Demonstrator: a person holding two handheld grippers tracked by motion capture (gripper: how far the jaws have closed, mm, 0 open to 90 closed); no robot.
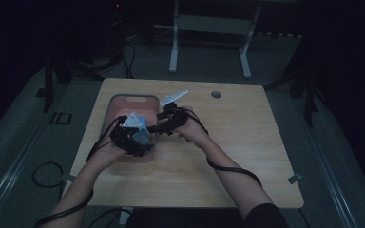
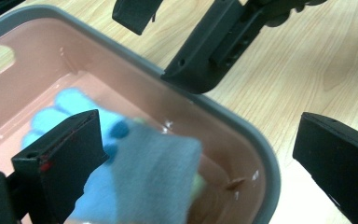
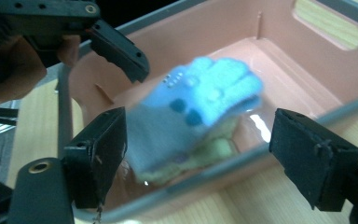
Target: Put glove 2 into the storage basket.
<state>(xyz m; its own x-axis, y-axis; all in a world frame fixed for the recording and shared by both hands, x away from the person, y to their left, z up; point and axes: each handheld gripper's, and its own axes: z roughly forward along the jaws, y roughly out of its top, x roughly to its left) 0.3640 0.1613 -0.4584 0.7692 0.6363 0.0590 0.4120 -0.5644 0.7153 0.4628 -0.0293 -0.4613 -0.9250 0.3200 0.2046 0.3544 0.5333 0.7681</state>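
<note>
A blue-and-grey glove [image 3: 191,116] lies blurred inside the pink tub [image 1: 120,105], over a pale yellow-green cloth [image 3: 200,154], at ten o'clock on the wooden bench [image 1: 247,156]. The left tongs [image 1: 145,142] stand wide over the tub's near end, gripping nothing. The right tongs [image 1: 158,122], also wide and empty, sit just beside them at two o'clock.

The blue glove [image 3: 214,88] in my tub looks like soft, fuzzy cloth, with a grey woven cuff. The pink tub [image 3: 279,51] is smooth, shiny plastic with a dull grey rim. My worktop [image 2: 307,70] is pale wood with a smooth, matt top. The yellowish thing [image 3: 205,151] underneath is blurry, maybe cloth too.
</note>
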